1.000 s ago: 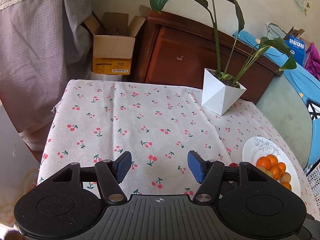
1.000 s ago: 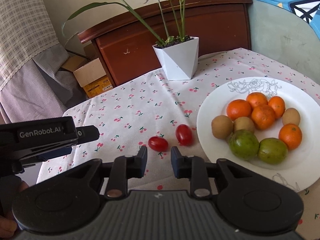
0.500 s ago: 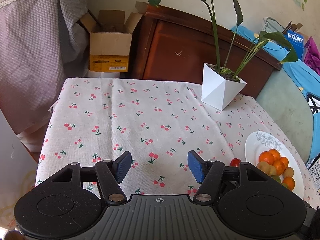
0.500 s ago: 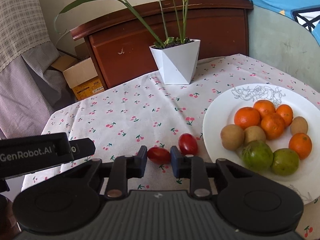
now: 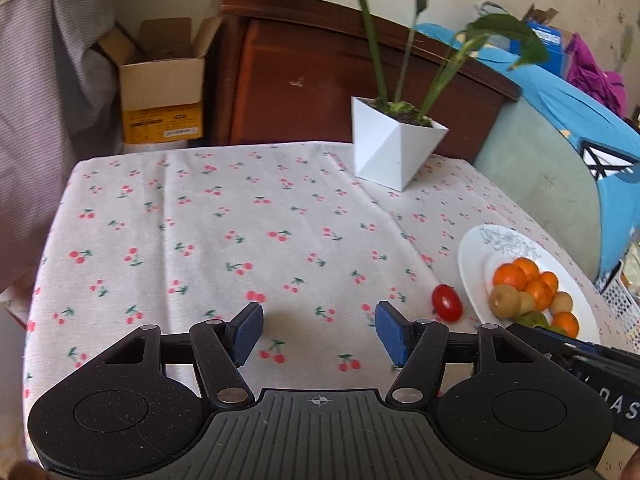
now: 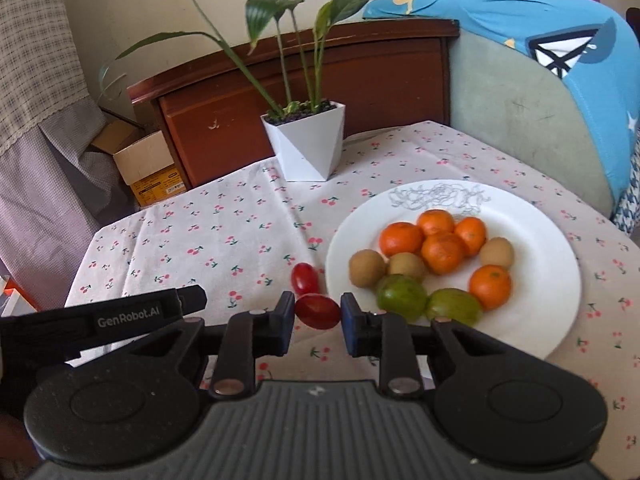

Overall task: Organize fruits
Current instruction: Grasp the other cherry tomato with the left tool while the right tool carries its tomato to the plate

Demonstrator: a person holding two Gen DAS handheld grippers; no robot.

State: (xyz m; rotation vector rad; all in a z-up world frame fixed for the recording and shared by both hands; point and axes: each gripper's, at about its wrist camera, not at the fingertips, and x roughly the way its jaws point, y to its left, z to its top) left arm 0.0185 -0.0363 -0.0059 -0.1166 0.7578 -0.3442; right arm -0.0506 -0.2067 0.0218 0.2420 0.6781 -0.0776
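Note:
In the right wrist view my right gripper (image 6: pixel 317 318) is shut on a red cherry tomato (image 6: pixel 318 311), held between the pads just above the cloth. A second cherry tomato (image 6: pixel 305 278) lies on the cloth just beyond, beside the white plate (image 6: pixel 536 280). The plate holds several oranges (image 6: pixel 442 252), kiwis (image 6: pixel 367 267) and two green fruits (image 6: pixel 402 295). In the left wrist view my left gripper (image 5: pixel 318 330) is open and empty over the cloth, left of a cherry tomato (image 5: pixel 447 302) and the plate (image 5: pixel 472 264).
A white faceted pot with a green plant (image 6: pixel 306 148) stands at the back of the table. A dark wooden cabinet (image 6: pixel 320 92) and a cardboard box (image 5: pixel 160 92) stand behind the table. A cushioned seat with blue cloth (image 6: pixel 560 92) is at the right.
My right gripper moved forward and closed on the nearer tomato, which now sits between the pads. The left gripper's view shifted, bringing the tomato and plate closer.

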